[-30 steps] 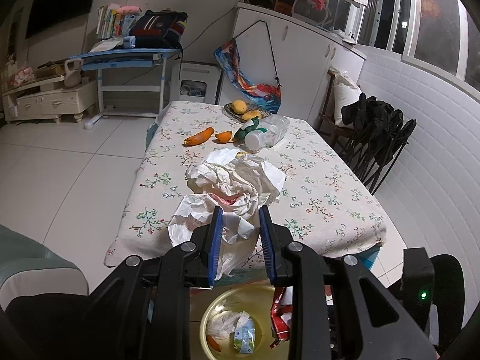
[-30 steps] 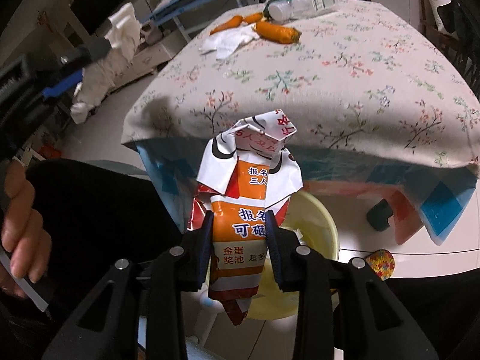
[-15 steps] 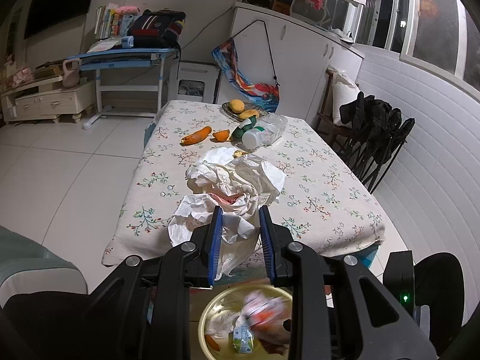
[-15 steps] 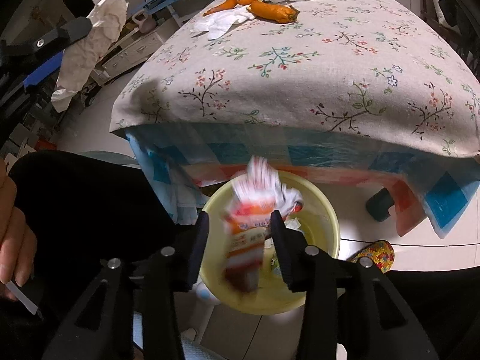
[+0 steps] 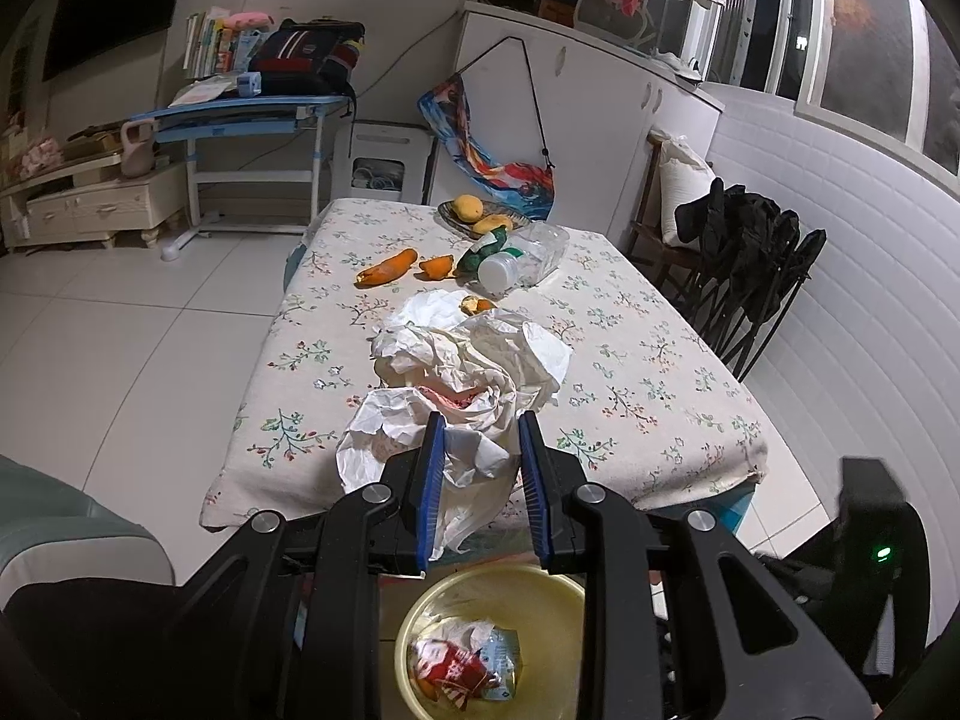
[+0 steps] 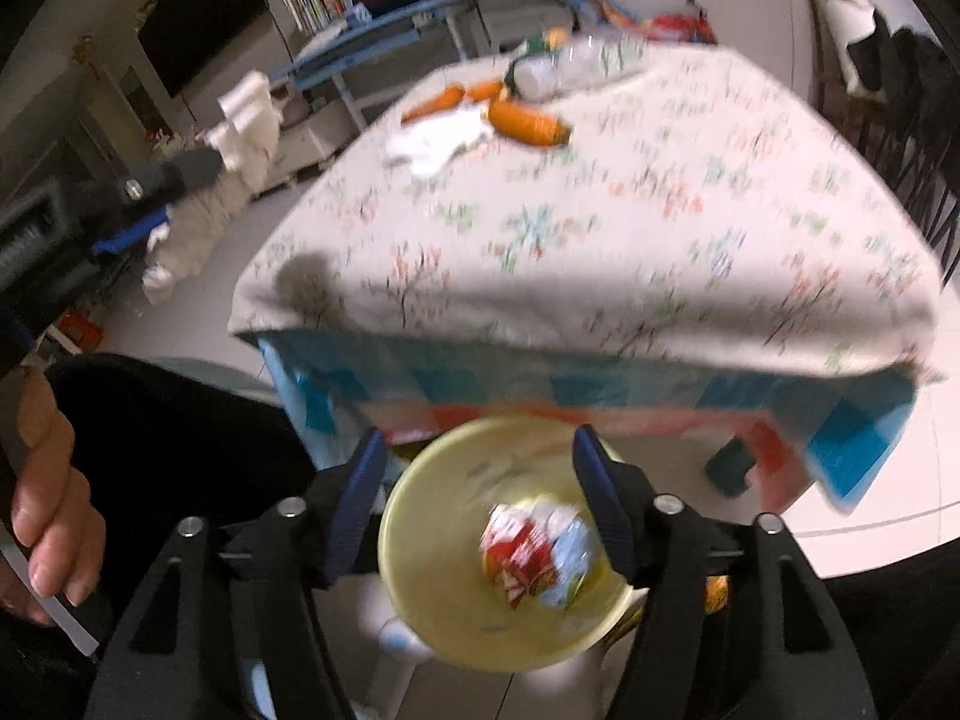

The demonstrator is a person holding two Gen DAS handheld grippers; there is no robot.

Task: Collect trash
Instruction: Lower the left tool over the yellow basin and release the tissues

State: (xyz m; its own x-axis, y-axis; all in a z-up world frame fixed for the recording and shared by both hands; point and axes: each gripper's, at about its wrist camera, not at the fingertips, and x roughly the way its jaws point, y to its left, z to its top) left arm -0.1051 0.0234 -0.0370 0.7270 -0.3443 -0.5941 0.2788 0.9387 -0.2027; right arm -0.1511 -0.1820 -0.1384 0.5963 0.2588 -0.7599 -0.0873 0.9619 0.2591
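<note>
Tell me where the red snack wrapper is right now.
In the right wrist view, the red snack wrapper lies inside the yellow bin, below the table edge, between the open right gripper.

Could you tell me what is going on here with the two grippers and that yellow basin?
A person is clearing trash off the floral-clothed table into a yellow basin on the floor. The right gripper is open and empty above the basin, where a red snack wrapper lies. The left gripper is shut on a wad of crumpled white paper. Orange peels and a plastic bottle remain on the table.
</note>
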